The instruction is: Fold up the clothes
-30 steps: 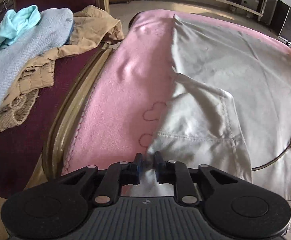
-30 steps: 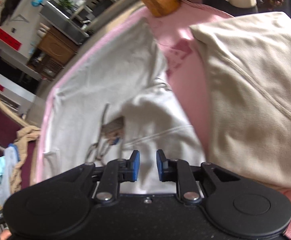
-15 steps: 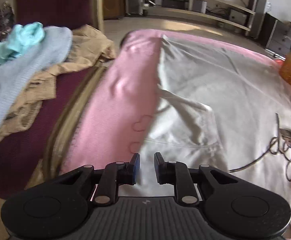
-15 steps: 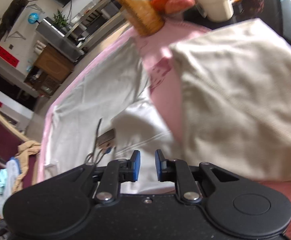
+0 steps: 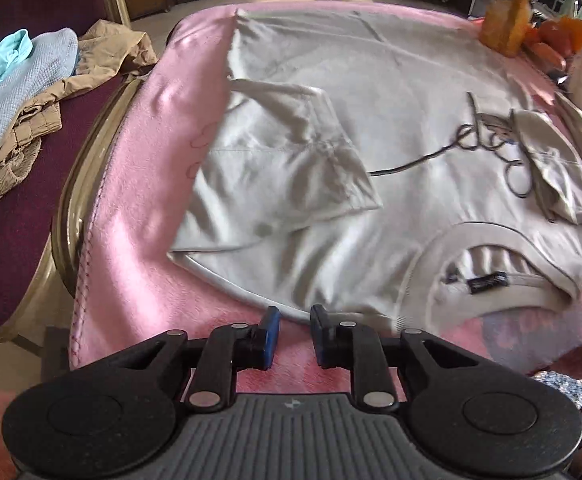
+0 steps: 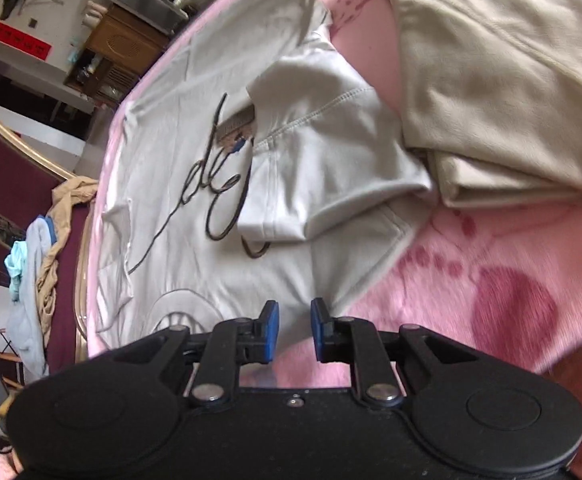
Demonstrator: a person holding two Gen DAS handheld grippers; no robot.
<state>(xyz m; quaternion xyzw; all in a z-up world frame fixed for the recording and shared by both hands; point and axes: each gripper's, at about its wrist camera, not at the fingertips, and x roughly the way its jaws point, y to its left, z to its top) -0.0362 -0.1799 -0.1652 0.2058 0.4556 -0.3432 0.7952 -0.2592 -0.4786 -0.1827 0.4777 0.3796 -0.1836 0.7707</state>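
A pale grey T-shirt [image 5: 371, 132] with dark script lettering lies flat on a pink blanket [image 5: 139, 208], both sleeves folded inward; it also shows in the right wrist view [image 6: 195, 184]. Its collar [image 5: 487, 256] faces me. My left gripper [image 5: 294, 334] is open and empty, just short of the shirt's near shoulder edge. My right gripper [image 6: 294, 330] is open and empty, at the shirt's other shoulder edge above the blanket [image 6: 491, 288].
A folded cream garment [image 6: 511, 92] lies on the blanket right of the shirt. A maroon chair [image 5: 19, 208] at the left holds a heap of clothes [image 5: 23, 92]. An orange object [image 5: 507, 20] and fruit stand at the far right edge.
Both grippers have pulled back from the folded sleeves toward the collar end of the shirt. The left gripper, nearly shut on the sleeve a second ago, is open now.
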